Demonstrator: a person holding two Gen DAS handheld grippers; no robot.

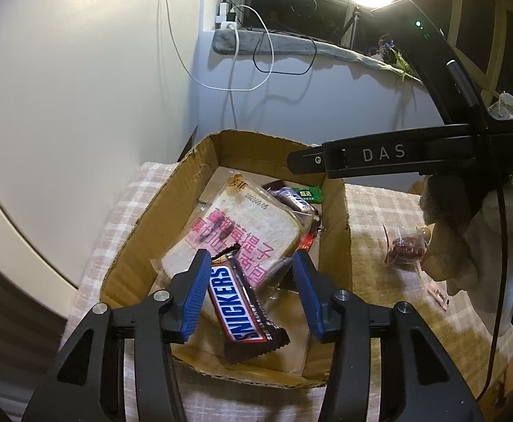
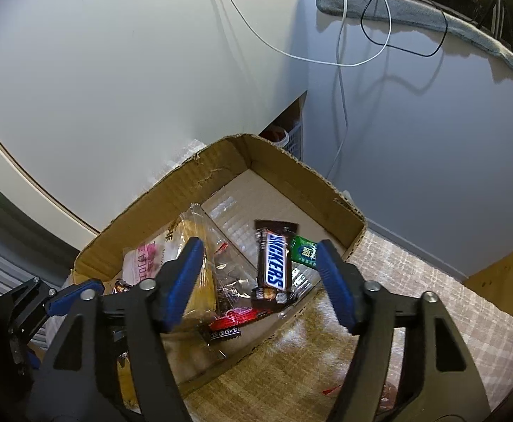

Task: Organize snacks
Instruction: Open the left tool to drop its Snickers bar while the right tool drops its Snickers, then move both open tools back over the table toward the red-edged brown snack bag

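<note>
Checked tablecloth (image 1: 379, 207); cardboard box (image 1: 333, 239); red packet (image 1: 404, 249)

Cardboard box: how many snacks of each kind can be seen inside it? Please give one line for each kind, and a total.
Snickers bars: 2
Sliced bread pack: 1
Green packet: 1
Red wrapper: 1
Total visible in the cardboard box: 5

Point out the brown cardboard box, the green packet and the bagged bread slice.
Brown cardboard box (image 2: 172, 190), right wrist view, inner left wall.
Green packet (image 2: 303, 251), right wrist view, printed face.
Bagged bread slice (image 1: 242, 225), left wrist view, crumb centre.
</note>
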